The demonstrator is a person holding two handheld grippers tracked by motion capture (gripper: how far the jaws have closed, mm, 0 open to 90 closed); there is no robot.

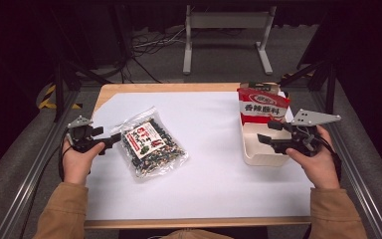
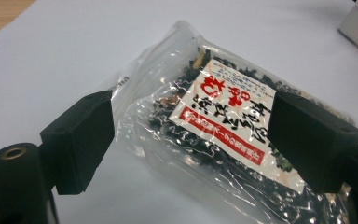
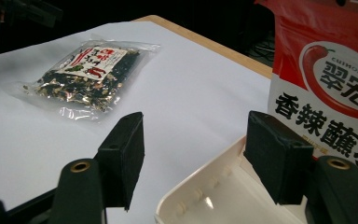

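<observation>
My left tool [image 1: 110, 140] hangs released, its black jaws spread wide, just at the near-left corner of the clear plastic bag of dark dried flakes with a white and red label [image 1: 150, 143]. That bag lies flat on the white-covered counter [image 1: 214, 189], left of the middle, and its long axis runs slantwise, from the far left down toward the near right. Seen along my left tool, the bag [image 2: 223, 126] sits straight ahead between the two jaws, its crinkled edge reaching in beside the left jaw, so I judge this hand is the one placed to take it; a short push forward should bring the jaws around the bag's corner. My right tool [image 1: 271, 140] is released too, poised over the left rim of the cream plastic tray [image 1: 258, 158], where a red and white seasoning pouch [image 1: 261, 105] stands upright, well apart from the bag.
</observation>
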